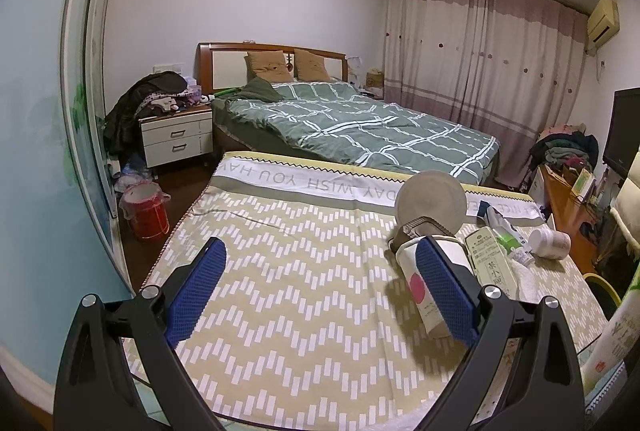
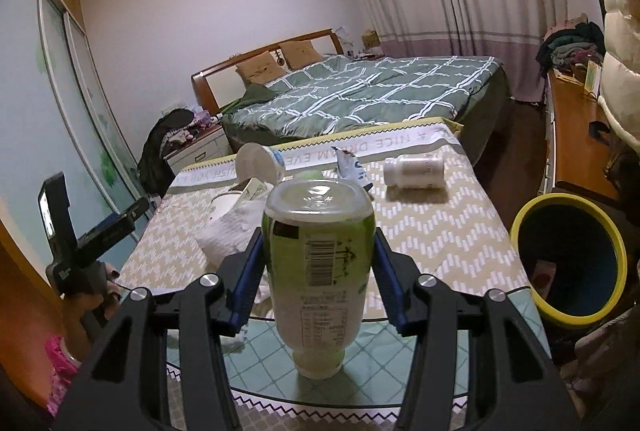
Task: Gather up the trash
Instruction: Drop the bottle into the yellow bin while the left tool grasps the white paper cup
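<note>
The right gripper is clamped on a green-labelled plastic bottle, its blue pads pressing both sides. The bottle's long axis runs along the fingers: base pointing away toward the bed, cap end toward the camera (it hangs clear above the table's near edge). To its right on the floor stands a yellow-rimmed bin, open mouth tilted toward the camera. Farther along the table, a white pill bottle lies on its side. The left gripper hovers spread wide and empty over the patterned cloth.
</note>
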